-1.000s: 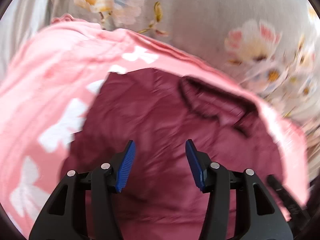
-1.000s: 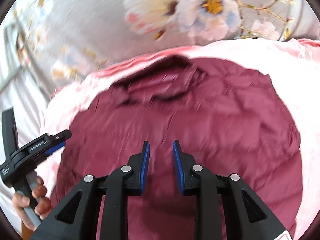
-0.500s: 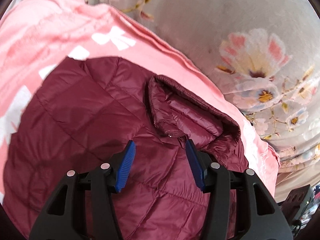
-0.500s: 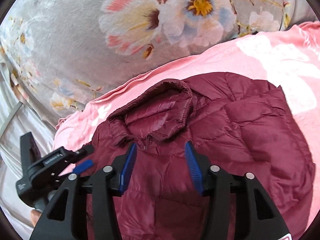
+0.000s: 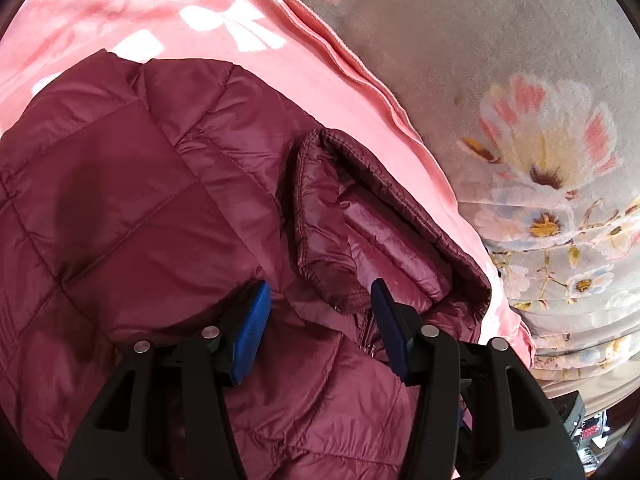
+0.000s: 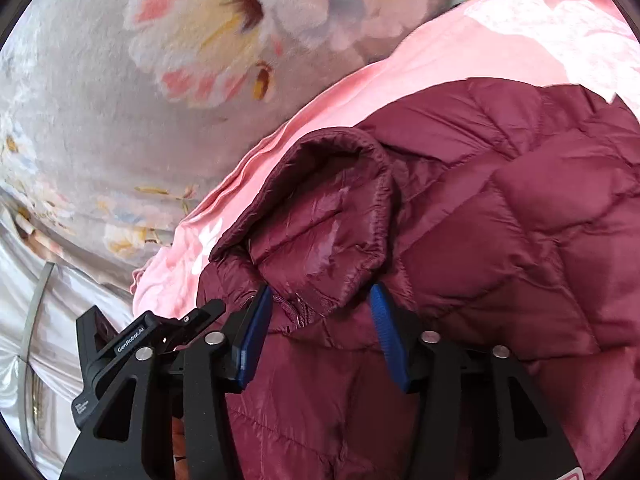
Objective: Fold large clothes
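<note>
A maroon quilted puffer jacket (image 5: pixel 132 208) lies spread on a pink blanket (image 5: pixel 304 80); it also shows in the right wrist view (image 6: pixel 520 220). Its hood (image 5: pixel 380 220) lies open at the collar, seen too in the right wrist view (image 6: pixel 320 208). My left gripper (image 5: pixel 318 312) is open, jaws wide, just above the jacket at the hood's base. My right gripper (image 6: pixel 318 316) is open, jaws either side of the collar zipper (image 6: pixel 298 312) below the hood. The left gripper's body (image 6: pixel 132 344) shows at the lower left of the right wrist view.
The pink blanket (image 6: pixel 500 40) lies on a grey bedspread with large flowers (image 5: pixel 540 152), also in the right wrist view (image 6: pixel 180 60). The blanket's edge runs close past the hood. White fabric (image 6: pixel 24 320) lies at the far left.
Both grippers have moved down and closer to the jacket's collar and hood. The right gripper's jaws opened wide from nearly shut a second ago.
</note>
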The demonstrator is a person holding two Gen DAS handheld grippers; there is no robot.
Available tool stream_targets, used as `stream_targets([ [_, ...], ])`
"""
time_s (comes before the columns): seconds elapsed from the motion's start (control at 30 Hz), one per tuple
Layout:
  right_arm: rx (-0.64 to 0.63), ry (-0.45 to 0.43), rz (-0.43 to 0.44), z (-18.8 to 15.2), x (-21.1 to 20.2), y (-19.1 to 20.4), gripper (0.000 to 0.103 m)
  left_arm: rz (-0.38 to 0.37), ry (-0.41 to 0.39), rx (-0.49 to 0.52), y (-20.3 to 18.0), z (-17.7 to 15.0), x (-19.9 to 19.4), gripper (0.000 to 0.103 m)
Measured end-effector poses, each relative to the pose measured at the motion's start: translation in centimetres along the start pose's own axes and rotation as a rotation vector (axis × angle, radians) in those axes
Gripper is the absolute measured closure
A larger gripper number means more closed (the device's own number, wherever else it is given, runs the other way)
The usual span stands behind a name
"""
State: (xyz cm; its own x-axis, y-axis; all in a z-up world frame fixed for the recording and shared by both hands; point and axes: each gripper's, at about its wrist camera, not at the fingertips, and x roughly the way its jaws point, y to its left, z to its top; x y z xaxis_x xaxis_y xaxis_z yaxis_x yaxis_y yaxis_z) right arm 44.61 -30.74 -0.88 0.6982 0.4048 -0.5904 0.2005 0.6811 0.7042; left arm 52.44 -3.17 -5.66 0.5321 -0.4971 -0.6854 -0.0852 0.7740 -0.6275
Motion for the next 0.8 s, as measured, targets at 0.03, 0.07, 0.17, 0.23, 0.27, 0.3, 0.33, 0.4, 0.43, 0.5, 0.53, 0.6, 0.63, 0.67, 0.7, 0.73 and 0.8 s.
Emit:
stream_targets([
  [0.03, -0.013, 0.0, -0.007, 0.0, 0.1, 0.2, 0.067, -0.002, 0.003, 0.005, -0.1, 0.1, 0.1, 0.056],
  [0.07, -0.034, -0.001, -0.015, 0.0, 0.3, 0.5, 0.069, -0.005, 0.006, 0.008, -0.2, 0.1, 0.2, 0.058],
  [0.17, -0.075, 0.0, -0.03, 0.1, 0.7, 1.1, 0.084, -0.023, 0.007, 0.028, -1.0, 0.2, 0.5, 0.064],
  [0.23, -0.105, -0.012, -0.033, 0.1, 0.7, 1.6, 0.096, -0.014, 0.014, 0.066, -1.9, 0.2, 0.9, 0.077],
  [0.27, -0.124, -0.024, -0.036, 0.1, 0.4, 1.9, 0.097, -0.007, 0.014, 0.082, -2.1, 0.3, 1.0, 0.088],
  [0.3, -0.147, -0.042, -0.034, 0.1, 0.0, 2.2, 0.1, 0.002, 0.012, 0.103, -2.5, 0.3, 1.1, 0.088],
  [0.33, -0.173, -0.059, -0.029, 0.1, -0.6, 2.6, 0.1, 0.009, 0.002, 0.117, -2.7, 0.4, 0.9, 0.09],
  [0.4, -0.219, -0.089, -0.02, 0.0, -1.8, 3.1, 0.1, 0.009, -0.026, 0.14, -3.0, 0.5, 0.2, 0.093],
  [0.43, -0.25, -0.104, -0.012, -0.3, -2.7, 3.2, 0.1, 0.007, -0.043, 0.154, -3.1, 0.5, -0.5, 0.094],
  [0.5, -0.291, -0.113, -0.033, -0.8, -3.5, 3.1, 0.1, -0.003, -0.065, 0.181, -2.9, 0.3, -1.9, 0.095],
  [0.53, -0.303, -0.1, -0.056, -1.0, -3.5, 2.7, 0.1, 0.001, -0.078, 0.203, -2.8, 0.1, -2.6, 0.095],
  [0.6, -0.297, -0.071, -0.091, -1.2, -3.0, 1.6, 0.1, 0.021, -0.09, 0.24, -2.5, -0.3, -3.3, 0.095],
  [0.63, -0.288, -0.052, -0.106, -1.2, -2.5, 1.0, 0.1, 0.042, -0.089, 0.251, -2.2, -0.6, -3.4, 0.095],
  [0.67, -0.273, -0.029, -0.119, -1.3, -1.9, 0.3, 0.1, 0.058, -0.086, 0.258, -1.8, -0.8, -3.1, 0.095],
  [0.7, -0.261, -0.008, -0.13, -1.5, -1.3, -0.2, 0.101, 0.071, -0.08, 0.265, -1.8, -0.9, -2.7, 0.095],
  [0.73, -0.257, 0.007, -0.144, -1.7, -0.7, -0.6, 0.101, 0.093, -0.069, 0.269, -1.5, -1.2, -2.0, 0.095],
  [0.8, -0.263, 0.018, -0.164, -1.9, 0.0, -1.0, 0.101, 0.112, -0.053, 0.269, -0.9, -1.6, -1.3, 0.095],
])
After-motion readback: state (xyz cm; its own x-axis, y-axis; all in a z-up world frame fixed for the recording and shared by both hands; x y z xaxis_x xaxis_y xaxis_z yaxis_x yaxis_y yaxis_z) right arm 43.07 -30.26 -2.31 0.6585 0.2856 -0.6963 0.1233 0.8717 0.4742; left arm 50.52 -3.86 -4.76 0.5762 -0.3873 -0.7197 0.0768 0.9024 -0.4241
